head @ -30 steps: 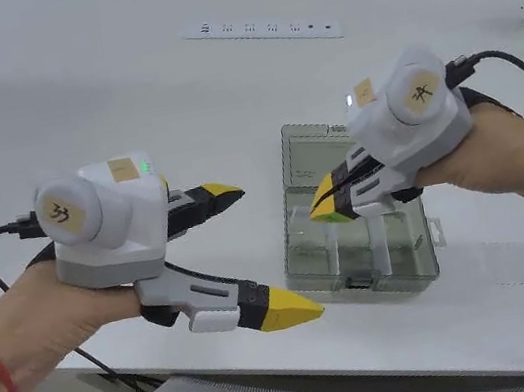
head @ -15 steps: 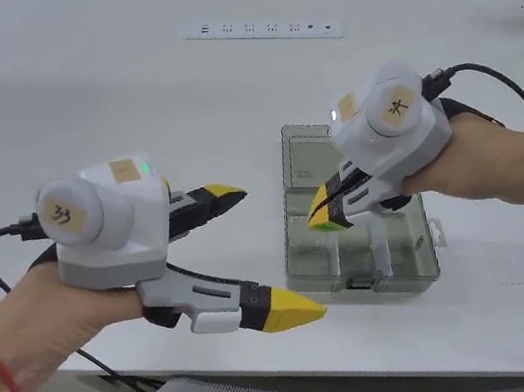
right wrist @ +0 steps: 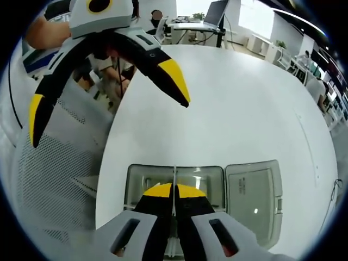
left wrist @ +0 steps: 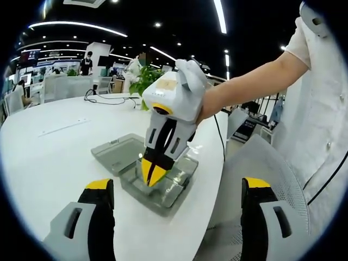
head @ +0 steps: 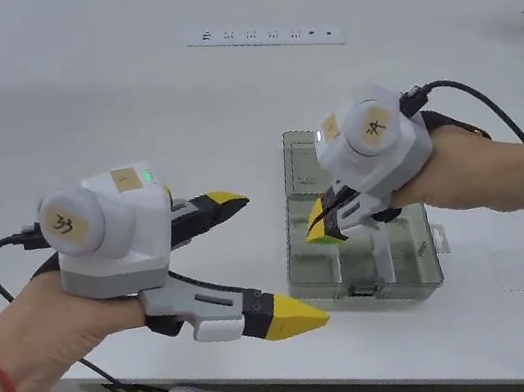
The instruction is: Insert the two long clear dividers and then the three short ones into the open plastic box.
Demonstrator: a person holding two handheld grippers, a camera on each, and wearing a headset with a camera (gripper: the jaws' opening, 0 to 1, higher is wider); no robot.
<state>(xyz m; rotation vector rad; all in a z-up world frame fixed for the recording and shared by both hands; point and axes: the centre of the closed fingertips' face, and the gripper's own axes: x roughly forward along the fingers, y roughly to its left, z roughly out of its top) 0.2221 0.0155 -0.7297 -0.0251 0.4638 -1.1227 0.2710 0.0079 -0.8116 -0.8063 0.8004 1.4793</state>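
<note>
Fingers (head: 286, 318) of the left gripper (head: 273, 258) are standing wide apart, holding nothing, and hovering over the near edge of the table (head: 123, 99), just left of the box (head: 399, 283). Beside it, the right gripper (head: 319, 232) is hanging over the open box, its jaws pressing together on a thin clear divider (right wrist: 174, 173) held edge-on above the compartments. The lid (head: 298, 159) is lying flat behind the box. Farther back, a strip (head: 262, 32) is lying on the table.
</note>
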